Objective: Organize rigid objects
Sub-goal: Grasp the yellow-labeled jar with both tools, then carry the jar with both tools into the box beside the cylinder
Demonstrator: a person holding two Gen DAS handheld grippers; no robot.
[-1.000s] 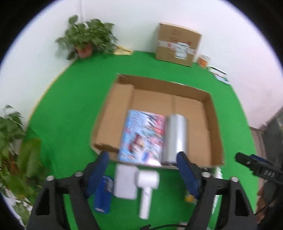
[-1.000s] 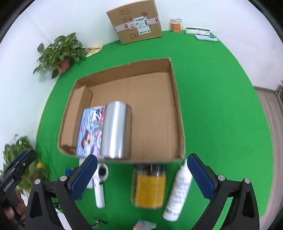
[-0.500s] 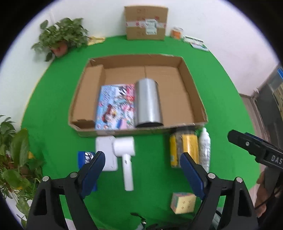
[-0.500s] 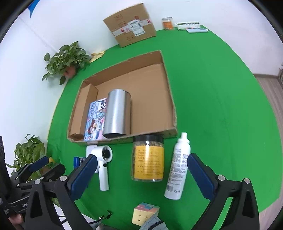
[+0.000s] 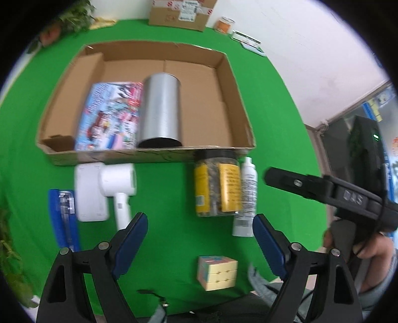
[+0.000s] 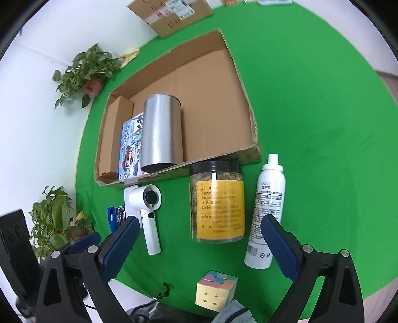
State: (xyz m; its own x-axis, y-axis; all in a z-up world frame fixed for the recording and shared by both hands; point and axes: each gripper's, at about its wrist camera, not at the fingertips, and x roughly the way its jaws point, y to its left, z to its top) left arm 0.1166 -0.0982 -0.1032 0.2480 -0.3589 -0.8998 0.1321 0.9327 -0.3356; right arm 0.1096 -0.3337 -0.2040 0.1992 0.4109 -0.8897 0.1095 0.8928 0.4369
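Observation:
An open cardboard box (image 5: 238, 104) (image 6: 248, 116) on the green cloth holds a colourful book (image 5: 109, 116) (image 6: 129, 146) and a silver cylinder (image 5: 160, 111) (image 6: 161, 131) lying side by side. In front of the box lie a yellow-labelled jar (image 5: 217, 186) (image 6: 216, 206), a white spray bottle (image 5: 246, 196) (image 6: 267, 211), a white hand-held fan (image 5: 119, 188) (image 6: 149, 211), a white flat box (image 5: 87, 193), a blue stapler (image 5: 63, 216) (image 6: 115, 216) and a pastel cube (image 5: 216, 272) (image 6: 215, 289). My left gripper (image 5: 200, 238) is open and empty above the cloth. My right gripper (image 6: 199, 241) is open and empty, just short of the jar.
A sealed cardboard carton (image 5: 181, 12) (image 6: 171, 15), an orange tub (image 5: 223, 24) and flat packets (image 5: 248, 42) stand at the back. Potted plants (image 6: 87, 72) (image 6: 54, 218) line the left side. The right gripper's body (image 5: 330, 196) shows at the right of the left wrist view.
Both grippers have pulled back and away from the box, so the objects in front of it and the cube have come into view. Both stay open and empty.

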